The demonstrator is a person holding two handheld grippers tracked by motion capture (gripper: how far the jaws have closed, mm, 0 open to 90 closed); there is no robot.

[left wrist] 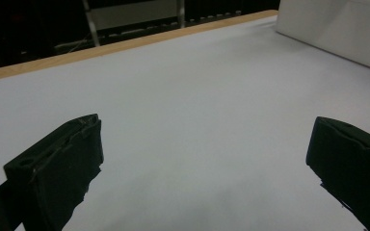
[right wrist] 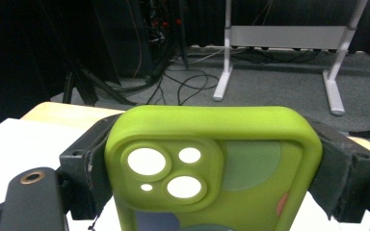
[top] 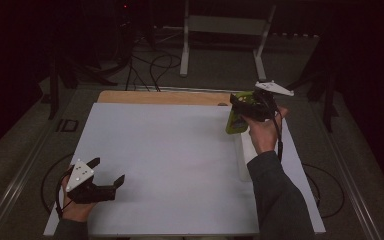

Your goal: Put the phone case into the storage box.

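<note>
Over the far right corner of the worktop (top: 170, 150), right tongs (top: 245, 107) clamp a green phone case (right wrist: 212, 163) by its two long edges, held up off the surface, camera cutouts facing the right gripper view. Left tongs (top: 107, 172) sit at the near left edge, jaws wide apart, gripping nothing.

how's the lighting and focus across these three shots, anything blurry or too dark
High view: the white table sheet is lit, the surroundings fall to near black. Left gripper view: the left gripper has soft, blurred black jaws near the lens. Right gripper view: the lime green rubbery phone case, clamped in the right gripper, looks slightly soft; the floor behind is dim.
</note>
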